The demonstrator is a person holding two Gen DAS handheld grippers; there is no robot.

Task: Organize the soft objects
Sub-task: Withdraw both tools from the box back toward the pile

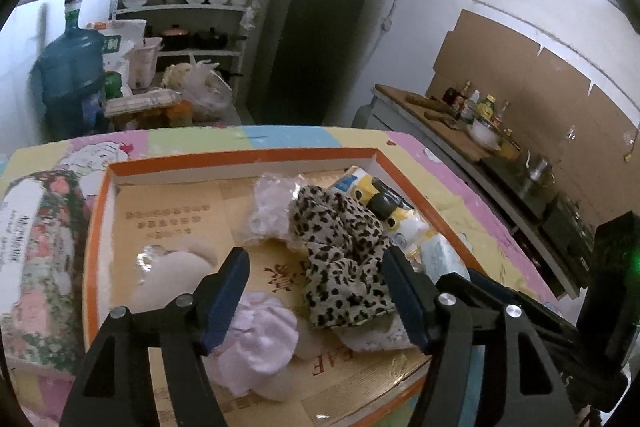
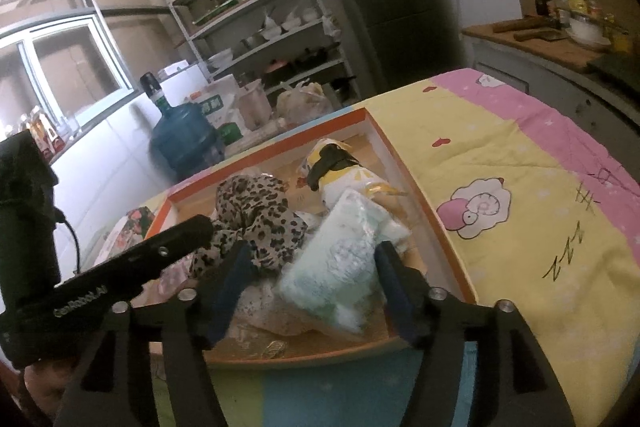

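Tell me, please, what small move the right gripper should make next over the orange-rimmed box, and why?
Probably ease the right gripper down and close on the pale blue-white soft pack. Its jaws stand open and empty with the pack lying between them, on top of the pile inside the orange-rimmed box, beside the leopard-print cloth, so it looks freest to lift.
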